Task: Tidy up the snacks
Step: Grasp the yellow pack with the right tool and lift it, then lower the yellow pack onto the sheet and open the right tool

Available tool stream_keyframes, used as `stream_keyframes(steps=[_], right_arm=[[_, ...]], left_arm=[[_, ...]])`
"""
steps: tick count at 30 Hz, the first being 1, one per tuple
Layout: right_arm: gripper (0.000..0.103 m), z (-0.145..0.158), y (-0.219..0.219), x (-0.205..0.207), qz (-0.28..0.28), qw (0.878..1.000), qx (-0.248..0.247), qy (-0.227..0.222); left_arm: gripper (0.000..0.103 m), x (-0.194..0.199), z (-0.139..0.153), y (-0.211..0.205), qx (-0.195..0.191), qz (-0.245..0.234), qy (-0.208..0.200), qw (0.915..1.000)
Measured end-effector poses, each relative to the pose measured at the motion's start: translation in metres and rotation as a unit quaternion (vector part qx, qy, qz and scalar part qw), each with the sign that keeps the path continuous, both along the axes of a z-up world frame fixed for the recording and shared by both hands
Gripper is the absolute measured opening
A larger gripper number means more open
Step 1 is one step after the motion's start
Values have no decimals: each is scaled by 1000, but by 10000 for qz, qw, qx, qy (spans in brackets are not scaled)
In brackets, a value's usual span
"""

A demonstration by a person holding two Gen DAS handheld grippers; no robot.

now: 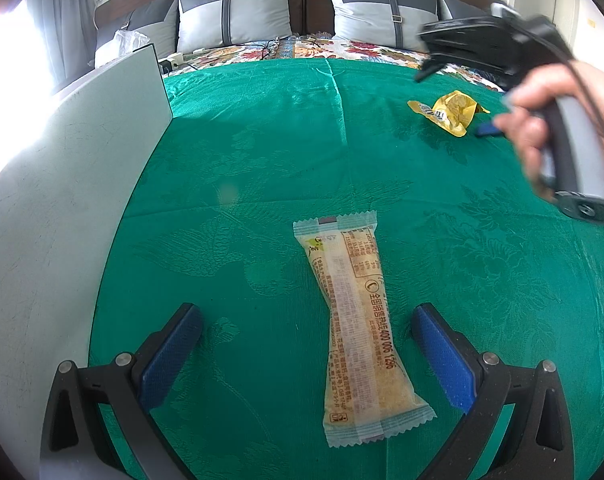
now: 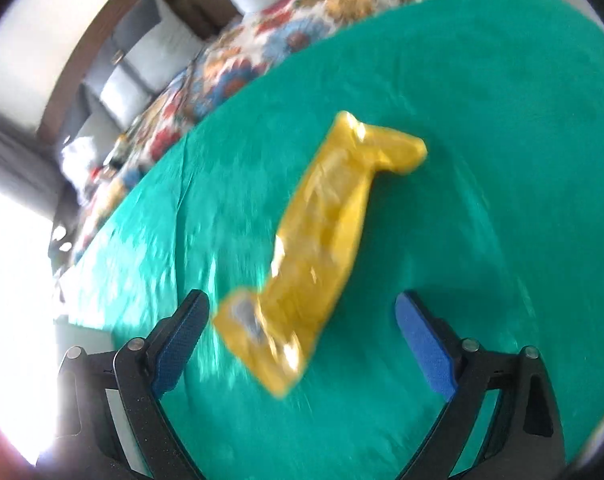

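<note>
the green cloth filled most of both views, spread flat over the bed, probably to give the snacks one plain working surface. behind it, along the top of the left wrist frame, grey pillows leaned on the headboard above a strip of flowered bedspread. a white board curved down the left side of that frame, touching the cloth's edge; it may have been the side of a box meant to take the snacks, though i could not tell.

the left gripper sat low in the frame with its jaws released and wide. the pale bar snack lay lengthwise between the blue pads, nearer the right one and touching neither, lined up for a pinch across its narrow middle. its wrapper read "400 006 1296" beside chinese print too small to make out.

the right gripper also had its jaws spread apart, hovering over the yellow snack packet, which lay slanted on the cloth through the centre of the blurred right wrist frame. in the left wrist frame this packet sat in the upper right, well apart from the bar. its label was unreadable.
</note>
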State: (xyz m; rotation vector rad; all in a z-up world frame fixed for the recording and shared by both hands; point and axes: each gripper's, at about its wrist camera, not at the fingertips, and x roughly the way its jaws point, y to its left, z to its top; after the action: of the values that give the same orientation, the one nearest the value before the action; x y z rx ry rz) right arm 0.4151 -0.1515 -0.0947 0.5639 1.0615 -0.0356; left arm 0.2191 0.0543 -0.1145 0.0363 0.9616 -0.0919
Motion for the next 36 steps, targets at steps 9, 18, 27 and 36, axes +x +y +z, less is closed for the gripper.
stream_keyframes(steps=[9,18,27,36], right_arm=[[41,0,36,-10,1325,9679,-2135,-70],[25,-1,-22,-100,2157,9600,-1779,-143],[25,2,-77,-271,2151,9600,-1738,-439],[82,-10,-83,-301,1748,9499,-2430,-895]], left_arm=[[103,0,0,0,3,6,-1,10000],[103,0,-1,1,9,9,-2,10000],[103,-1,-1,0,14,10,-3,10000],[103,-1,-1,0,19,12,-4,10000]])
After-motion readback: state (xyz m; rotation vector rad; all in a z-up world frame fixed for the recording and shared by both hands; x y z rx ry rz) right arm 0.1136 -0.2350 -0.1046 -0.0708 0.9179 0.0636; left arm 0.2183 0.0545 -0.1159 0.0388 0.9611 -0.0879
